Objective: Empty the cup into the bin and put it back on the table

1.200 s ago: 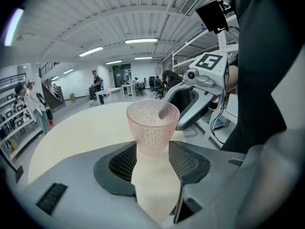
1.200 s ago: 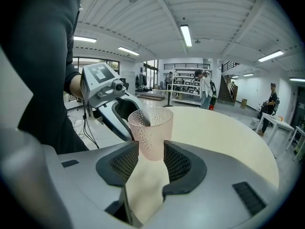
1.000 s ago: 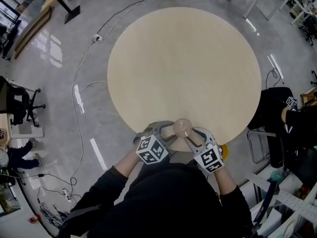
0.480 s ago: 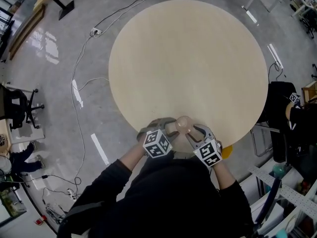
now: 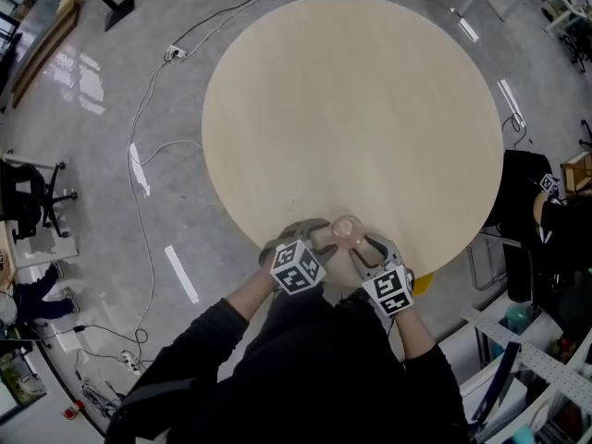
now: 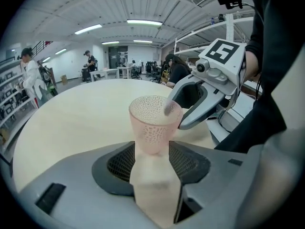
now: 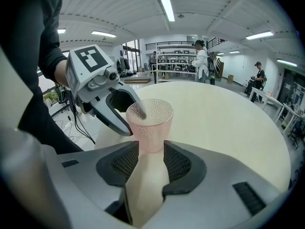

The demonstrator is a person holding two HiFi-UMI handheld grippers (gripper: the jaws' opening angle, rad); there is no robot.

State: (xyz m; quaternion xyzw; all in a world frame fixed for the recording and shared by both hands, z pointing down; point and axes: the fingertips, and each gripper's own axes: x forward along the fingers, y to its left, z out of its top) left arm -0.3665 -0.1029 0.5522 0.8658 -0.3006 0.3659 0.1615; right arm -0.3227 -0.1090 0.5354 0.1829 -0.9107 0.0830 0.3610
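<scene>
A pink translucent cup [image 5: 347, 231] stands upright on the round wooden table [image 5: 351, 109], close to its near edge. Both grippers meet at it. My left gripper [image 5: 324, 237] comes in from the left; in the left gripper view the cup's [image 6: 155, 125] lower part sits between its pads, touching both. My right gripper [image 5: 363, 248] comes in from the right and is shut on the cup [image 7: 151, 123] the same way. Each gripper view shows the other gripper's fingers [image 6: 200, 111] [image 7: 112, 116] straddling the cup's upper part. The cup looks empty.
A yellow object [image 5: 423, 281] shows just below the table's near right edge. A dark chair with bags [image 5: 523, 220] stands to the right, and metal shelving [image 5: 527, 377] is at the lower right. Cables [image 5: 153, 146] run over the floor on the left. People stand far off across the hall.
The head camera has shifted slightly, so the table sits a little higher in view. Both grippers stay at the cup, which has not moved on the table.
</scene>
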